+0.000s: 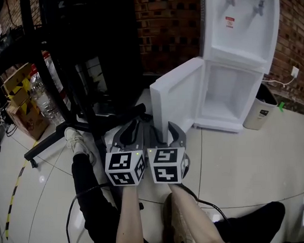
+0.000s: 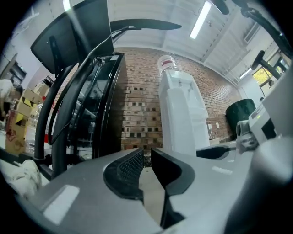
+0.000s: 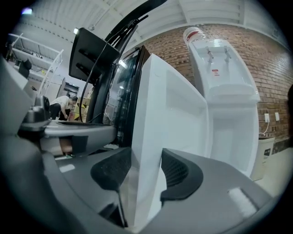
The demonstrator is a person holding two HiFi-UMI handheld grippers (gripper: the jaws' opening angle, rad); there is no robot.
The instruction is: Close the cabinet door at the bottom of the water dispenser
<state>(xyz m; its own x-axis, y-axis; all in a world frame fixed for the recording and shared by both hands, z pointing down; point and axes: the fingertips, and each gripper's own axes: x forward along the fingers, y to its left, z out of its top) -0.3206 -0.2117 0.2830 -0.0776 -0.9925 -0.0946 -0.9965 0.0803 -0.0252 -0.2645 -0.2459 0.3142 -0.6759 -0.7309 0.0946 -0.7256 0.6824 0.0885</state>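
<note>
The white water dispenser point(image 1: 242, 27) stands against the brick wall, its bottom cabinet point(image 1: 227, 96) showing inside. Its cabinet door point(image 1: 180, 94) is swung wide toward me. My right gripper point(image 1: 164, 129) straddles the door's free edge. In the right gripper view the door point(image 3: 174, 105) fills the gap of the right gripper point(image 3: 146, 160), with both pads against its faces. Just left of it, my left gripper point(image 1: 134, 125) points at the floor beside the door. In the left gripper view the left gripper point(image 2: 145, 157) shows only a thin slit with nothing in it, and the dispenser point(image 2: 181, 114) stands ahead.
A black glass-fronted cabinet and stand point(image 1: 89, 51) stand close on the door's left. A grey bin point(image 1: 262, 112) sits right of the dispenser. Boxes and bottles point(image 1: 23, 104) lie at far left. Cables point(image 1: 204, 205) cross the tiled floor near my legs and shoe point(image 1: 74, 138).
</note>
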